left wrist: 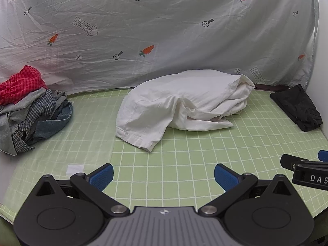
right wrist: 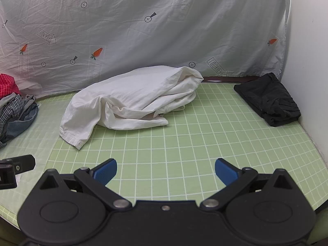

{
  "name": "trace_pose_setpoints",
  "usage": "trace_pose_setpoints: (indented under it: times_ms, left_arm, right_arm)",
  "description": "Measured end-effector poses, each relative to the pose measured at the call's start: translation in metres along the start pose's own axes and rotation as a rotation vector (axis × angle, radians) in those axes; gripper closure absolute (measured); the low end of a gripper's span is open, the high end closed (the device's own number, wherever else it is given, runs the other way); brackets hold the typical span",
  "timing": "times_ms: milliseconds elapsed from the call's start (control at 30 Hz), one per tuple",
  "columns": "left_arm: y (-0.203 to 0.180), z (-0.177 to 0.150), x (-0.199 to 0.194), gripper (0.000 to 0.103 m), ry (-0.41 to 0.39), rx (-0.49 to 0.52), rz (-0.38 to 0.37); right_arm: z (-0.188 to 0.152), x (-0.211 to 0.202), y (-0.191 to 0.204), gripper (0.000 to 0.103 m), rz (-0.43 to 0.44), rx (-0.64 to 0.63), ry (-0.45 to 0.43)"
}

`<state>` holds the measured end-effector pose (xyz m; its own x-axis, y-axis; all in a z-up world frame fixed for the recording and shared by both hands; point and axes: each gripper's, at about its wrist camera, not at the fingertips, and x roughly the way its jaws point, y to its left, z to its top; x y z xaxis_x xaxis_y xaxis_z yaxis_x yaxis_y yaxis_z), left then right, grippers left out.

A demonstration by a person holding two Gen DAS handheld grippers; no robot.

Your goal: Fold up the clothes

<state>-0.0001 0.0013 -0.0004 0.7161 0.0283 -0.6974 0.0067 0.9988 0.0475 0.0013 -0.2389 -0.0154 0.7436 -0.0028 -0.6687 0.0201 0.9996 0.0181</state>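
Observation:
A crumpled white garment (left wrist: pixel 180 104) lies in the middle of the green grid mat (left wrist: pixel 184 164), towards the back; it also shows in the right wrist view (right wrist: pixel 131 100). My left gripper (left wrist: pixel 164 176) is open and empty, low over the mat in front of the garment. My right gripper (right wrist: pixel 166 171) is open and empty, also in front of the garment and to the right of the left one. The right gripper's side shows at the right edge of the left wrist view (left wrist: pixel 307 170). The left gripper's side shows at the left edge of the right wrist view (right wrist: pixel 14 168).
A pile of unfolded clothes (left wrist: pixel 30 110), red checked on top, lies at the back left. A folded black garment (right wrist: pixel 268 100) lies at the back right by the white wall (right wrist: pixel 307 61). A printed grey sheet (left wrist: pixel 164 30) hangs behind the mat.

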Motion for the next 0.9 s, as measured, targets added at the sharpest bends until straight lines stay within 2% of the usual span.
trace_pose_setpoints:
  times_ms: [900]
  left_arm:
    - [0.0006,0.0031,0.0007,0.0,0.009,-0.006,-0.004]
  right_arm:
    - [-0.0009,0.0022,-0.0016,0.0,-0.001,0.003,0.011]
